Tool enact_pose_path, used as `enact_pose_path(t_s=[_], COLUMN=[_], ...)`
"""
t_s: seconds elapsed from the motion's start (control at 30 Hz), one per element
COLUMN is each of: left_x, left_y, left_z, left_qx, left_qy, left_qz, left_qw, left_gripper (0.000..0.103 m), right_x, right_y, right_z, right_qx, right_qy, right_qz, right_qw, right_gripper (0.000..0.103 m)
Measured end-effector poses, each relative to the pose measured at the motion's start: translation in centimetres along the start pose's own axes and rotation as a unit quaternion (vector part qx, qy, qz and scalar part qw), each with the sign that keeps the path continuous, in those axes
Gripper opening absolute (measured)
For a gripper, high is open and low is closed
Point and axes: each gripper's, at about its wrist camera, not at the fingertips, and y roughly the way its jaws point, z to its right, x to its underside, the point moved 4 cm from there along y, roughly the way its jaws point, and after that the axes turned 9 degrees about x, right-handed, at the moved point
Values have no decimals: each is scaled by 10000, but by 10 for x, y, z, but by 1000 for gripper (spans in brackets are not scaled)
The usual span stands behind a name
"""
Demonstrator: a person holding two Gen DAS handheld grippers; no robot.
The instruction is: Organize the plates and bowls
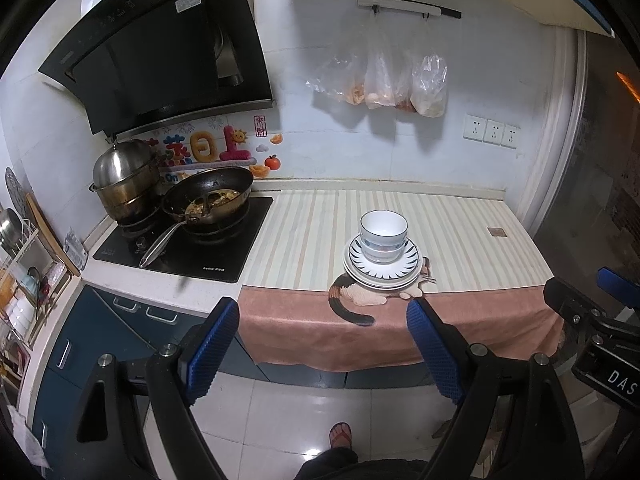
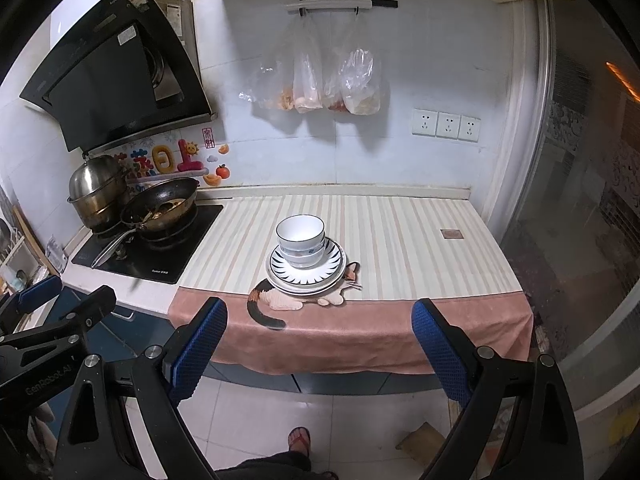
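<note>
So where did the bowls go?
The bowls sit stacked on the plates in the middle of the striped cloth, right of the frying pan and just behind the cat picture.

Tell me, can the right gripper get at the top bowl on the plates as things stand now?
Probably yes. The right gripper is open and empty, held back off the counter, and nothing stands between it and the top bowl on the plates.

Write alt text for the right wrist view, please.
Stacked bowls sit on stacked plates on a striped cloth over a kitchen counter. The open right gripper hangs in front, empty. A frying pan sits on the stove at left.
</note>
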Motion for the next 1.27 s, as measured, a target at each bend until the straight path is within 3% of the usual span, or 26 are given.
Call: enact_pose_path(t_s=[1.27], left_x=[0], left_y=[9], left_z=[-2], left_qx=[-111], left_qy=[-174], left_qz=[-46], left_qw=[9998], left_gripper=[86], right_x=[-8], right_y=[23], right_z=[4], right_qx=[-100], right_qy=[-98], right_qz=[-96], right_qw=[9999], right_gripper=[96])
